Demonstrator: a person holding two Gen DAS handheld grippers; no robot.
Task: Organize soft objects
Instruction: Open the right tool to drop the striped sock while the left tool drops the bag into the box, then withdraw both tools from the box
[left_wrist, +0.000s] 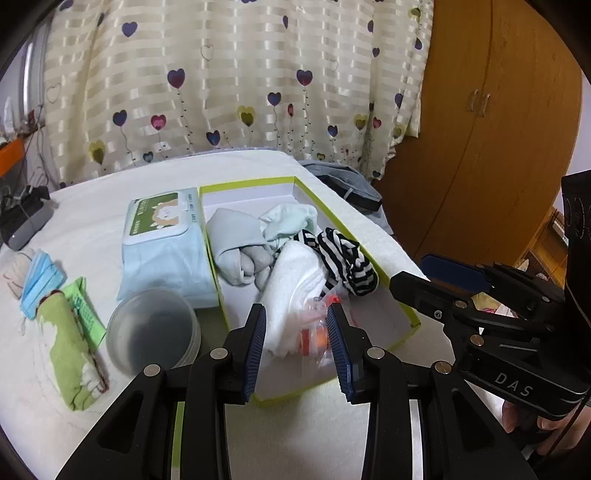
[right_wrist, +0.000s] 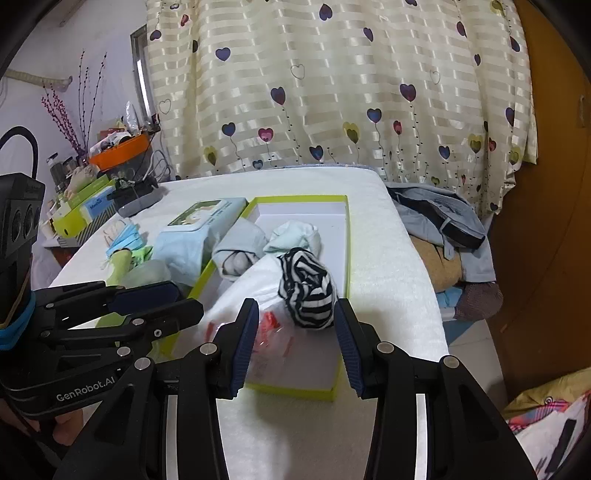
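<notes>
A shallow white box with a lime-green rim (left_wrist: 255, 183) (right_wrist: 345, 236) lies on the white-covered table. It holds a grey sock bundle (left_wrist: 236, 243) (right_wrist: 240, 240), a pale mint sock (left_wrist: 291, 219) (right_wrist: 295, 236), a white folded cloth (left_wrist: 295, 280) (right_wrist: 251, 284), a black-and-white striped bundle (left_wrist: 347, 262) (right_wrist: 308, 291) and a clear plastic packet with red print (left_wrist: 314, 325) (right_wrist: 273, 332). My left gripper (left_wrist: 297, 350) is open and empty over the box's near end. My right gripper (right_wrist: 293, 343) is open and empty, just short of the striped bundle.
Left of the box lie a wet-wipes pack (left_wrist: 162, 240) (right_wrist: 195, 229), a translucent cup (left_wrist: 153, 332), a green rolled sock (left_wrist: 70, 347), a green packet (left_wrist: 86, 310) and blue face masks (left_wrist: 38, 277). Clothes (right_wrist: 443, 221) are piled to the right, beside a wooden wardrobe (left_wrist: 480, 147).
</notes>
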